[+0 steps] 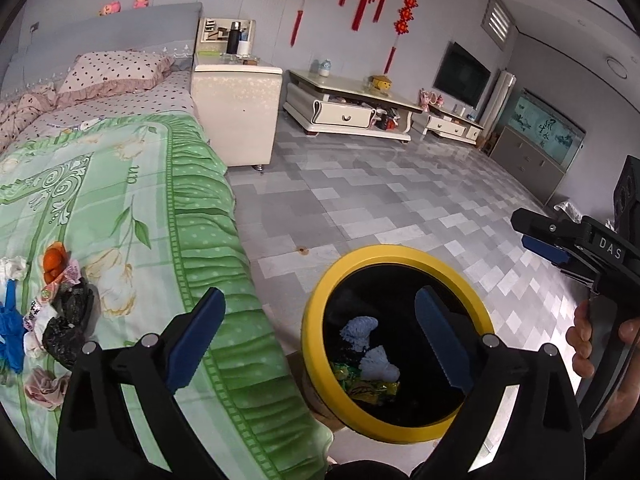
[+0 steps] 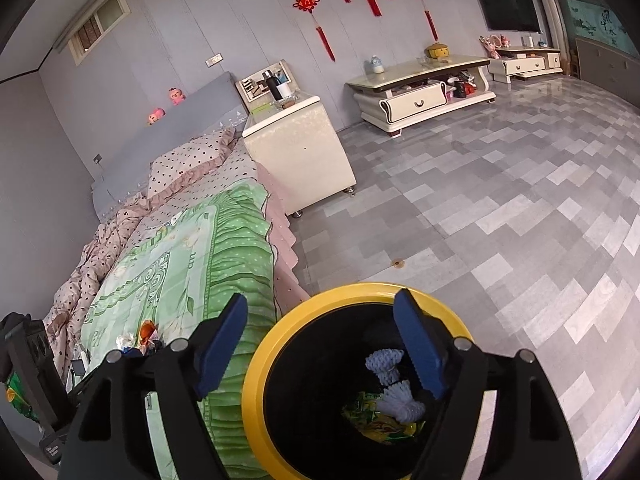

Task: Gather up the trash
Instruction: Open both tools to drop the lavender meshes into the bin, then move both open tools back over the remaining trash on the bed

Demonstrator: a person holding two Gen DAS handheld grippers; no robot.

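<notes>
A black bin with a yellow rim [image 1: 320,300] [image 2: 256,368] stands on the floor by the bed. Inside lie two pale blue knitted pieces [image 1: 360,330] [image 2: 386,362] and yellow-green wrappers [image 1: 360,390] [image 2: 380,420]. A pile of trash lies on the green quilt: orange peel [image 1: 54,262] [image 2: 147,330], black bag [image 1: 66,330], blue rag [image 1: 10,320], white paper. My left gripper [image 1: 320,320] is open and empty above the bin's near-left rim. My right gripper [image 2: 322,344] is open and empty above the bin; it also shows in the left wrist view [image 1: 540,236].
The bed with the green quilt [image 1: 140,208] [image 2: 192,256] fills the left. A white bedside cabinet [image 1: 236,112] [image 2: 300,152] stands beyond it. A low TV stand [image 1: 348,108] [image 2: 420,92] lines the far wall. Grey tiled floor [image 1: 400,200] spreads to the right.
</notes>
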